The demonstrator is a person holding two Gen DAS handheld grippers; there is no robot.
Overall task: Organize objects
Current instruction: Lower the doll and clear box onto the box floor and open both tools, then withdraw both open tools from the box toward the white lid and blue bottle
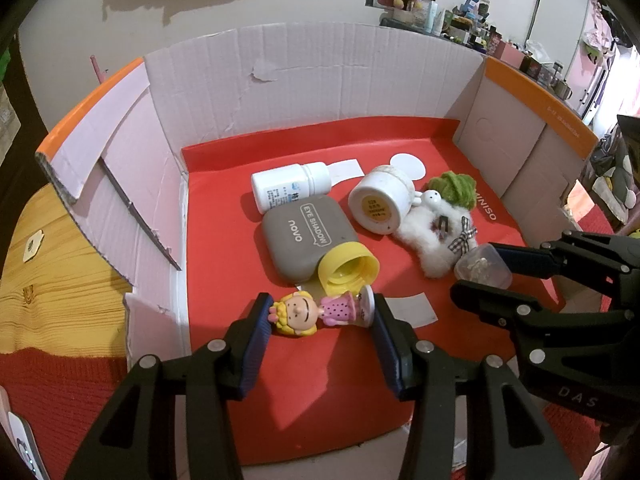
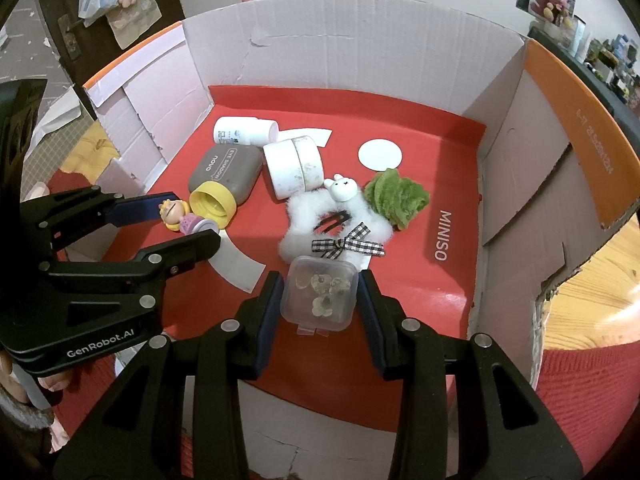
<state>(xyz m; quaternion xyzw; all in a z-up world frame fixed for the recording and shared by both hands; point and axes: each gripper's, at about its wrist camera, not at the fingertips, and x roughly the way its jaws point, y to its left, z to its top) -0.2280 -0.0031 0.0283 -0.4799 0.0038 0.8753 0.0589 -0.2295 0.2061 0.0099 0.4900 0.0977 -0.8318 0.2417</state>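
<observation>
Fig.: we see the left gripper [image 1: 320,312] spanning the doll [image 1: 316,311] lengthwise, lower centre; right gripper [image 2: 320,296] clamps the clear box [image 2: 319,299].

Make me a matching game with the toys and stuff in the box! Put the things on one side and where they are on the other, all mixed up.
Things:
1. girl figurine
2. clear plastic box
3. yellow cap
4. white pill bottle

Places:
A. lying at the back, behind the grey eye shadow case
B. between the fingers of the right gripper
C. between the fingers of the left gripper
D. on its side, leaning against the front of the eye shadow case

Pairs: 1-C, 2-B, 3-D, 4-A
</observation>
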